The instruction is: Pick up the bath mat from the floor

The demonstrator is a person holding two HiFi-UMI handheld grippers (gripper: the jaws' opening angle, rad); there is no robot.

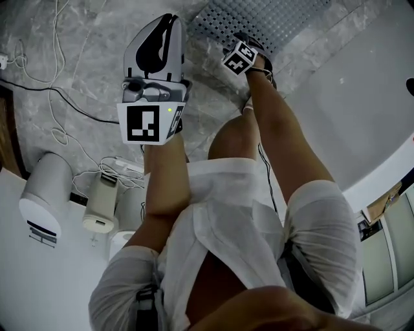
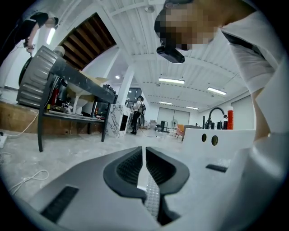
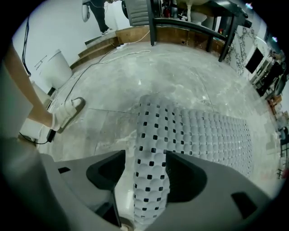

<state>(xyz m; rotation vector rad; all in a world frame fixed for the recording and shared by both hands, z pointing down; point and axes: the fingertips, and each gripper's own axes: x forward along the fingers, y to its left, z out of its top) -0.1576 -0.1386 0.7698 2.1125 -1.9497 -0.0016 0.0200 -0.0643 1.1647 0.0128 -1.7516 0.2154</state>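
1. Head view: the left gripper point(image 1: 162, 29) is held high at 11 o'clock, its marker cube point(image 1: 150, 123) turned towards the camera. The white fingers are seen closed against each other, with nothing hanging from them. The right gripper point(image 1: 251, 42) is reached further down at 1 o'clock, where it meets the near edge of the bath mat point(image 1: 272, 18). The mat, pale and perforated, is spread on the grey marbled floor point(image 1: 97, 58) at 12 to 1 o'clock. White cables point(image 1: 61, 97) are trailed over the floor at 9 o'clock, near two pale canisters point(image 1: 45, 194) at 8 o'clock.

2. Left gripper view: the left gripper point(image 2: 145, 169) is clenched, only a thin slit being left between the ribbed dark pads point(image 2: 128, 167). A pale knobbly strip is seen low between them, but what it is cannot be told. The camera is pointed across the room: a dark table point(image 2: 81, 83) is seen at 10 o'clock and a black tap point(image 2: 216, 115) at 3 o'clock.

3. Right gripper view: the right gripper point(image 3: 146, 180) is closed on a raised fold of the bath mat point(image 3: 203, 131). The fold is drawn up between the jaws at 6 o'clock, while the rest of the mat is laid flat on the floor point(image 3: 171, 76) towards 3 o'clock. A white shoe point(image 3: 67, 113) is planted at 9 o'clock, well apart from the mat.
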